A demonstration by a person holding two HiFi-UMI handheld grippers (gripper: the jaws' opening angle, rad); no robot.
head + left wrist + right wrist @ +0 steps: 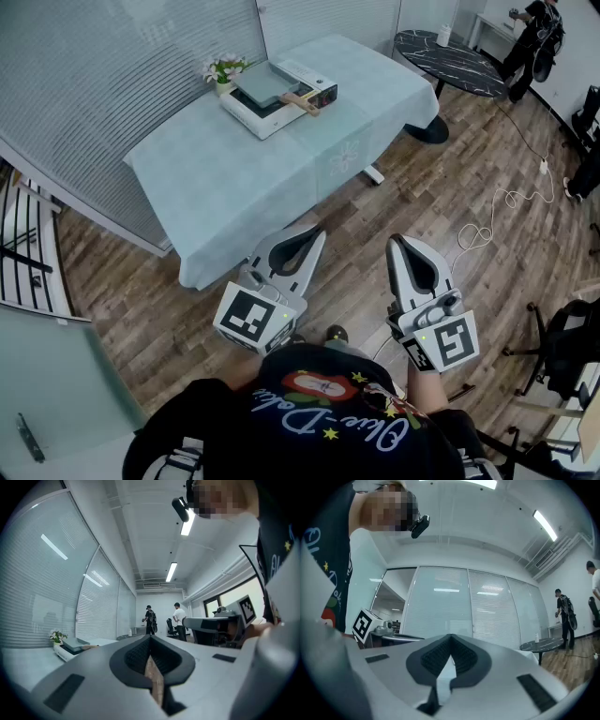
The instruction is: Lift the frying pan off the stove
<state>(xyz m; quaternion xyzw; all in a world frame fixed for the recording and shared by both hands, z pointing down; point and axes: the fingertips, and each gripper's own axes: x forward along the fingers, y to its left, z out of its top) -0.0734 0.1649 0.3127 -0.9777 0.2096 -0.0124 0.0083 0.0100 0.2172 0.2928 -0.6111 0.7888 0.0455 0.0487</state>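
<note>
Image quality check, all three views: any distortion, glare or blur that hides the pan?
Head view: even light, sharp; frying pan on the stove is small but clear. Left gripper view: strong fisheye, dark corners, ceiling light blown out, light streaks on the glass wall, pan tiny at left. Right gripper view: same fisheye, pan not in frame.

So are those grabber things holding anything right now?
Nothing. The left gripper and right gripper both have jaws shut and empty. The frying pan sits on the stove, untouched.
</note>
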